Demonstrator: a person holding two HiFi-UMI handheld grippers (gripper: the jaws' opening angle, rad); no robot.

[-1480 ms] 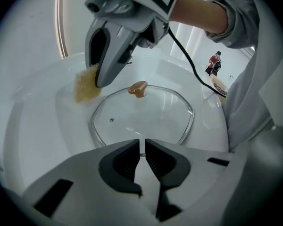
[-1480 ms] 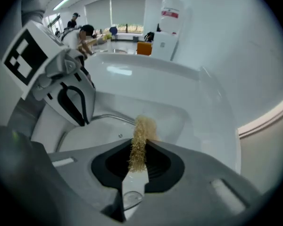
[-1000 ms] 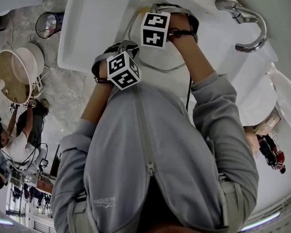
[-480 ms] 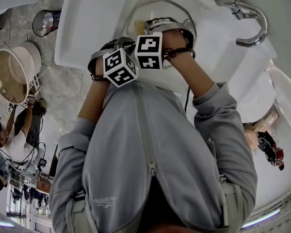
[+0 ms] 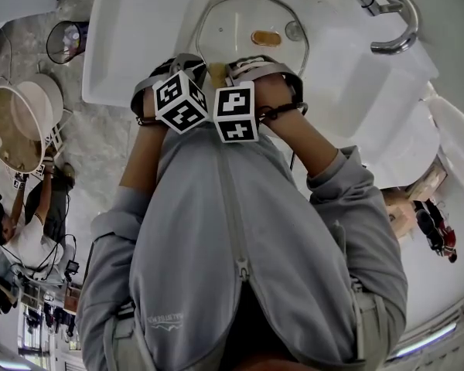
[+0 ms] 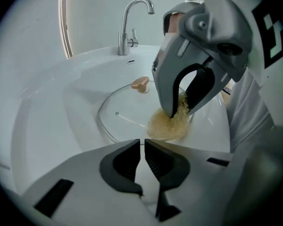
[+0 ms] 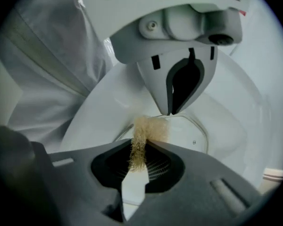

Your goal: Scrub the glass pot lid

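Clear round glass pot lid (image 5: 236, 18) lay flat in the white ceramic sink basin (image 5: 135, 45), at 12 o'clock in the head view. Its copper-brown knob (image 5: 265, 38) sat near the lid's centre, with a small steam vent (image 5: 292, 30) at the knob's 3 o'clock. Curved chrome faucet (image 5: 387, 18) stood at the lid's 2 o'clock, on the basin deck.

Both grippers were side by side at the lid's 6 o'clock rim, marker cubes just beside each other.

Left gripper (image 6: 142, 149): jaws almost together, only a thin slit between the pads. Tips were down at the lid's near edge and looked pinched on the rim, though the contact point sat low in its own view.

Right gripper (image 7: 142, 144): jaws clamped on a tan fibrous scrub pad (image 6: 169, 125). Fibres bulged past the tips and pressed onto the glass just inside the rim, at 2 o'clock of the left tips in the left gripper view.

Person wore a grey zip jacket (image 5: 240, 238). Off the basin, at 9–10 o'clock in the head view: a round wire bin (image 5: 71, 37) on grey marbled floor (image 5: 112, 149), and a large round tan vessel (image 5: 15, 126) with another person beside it.
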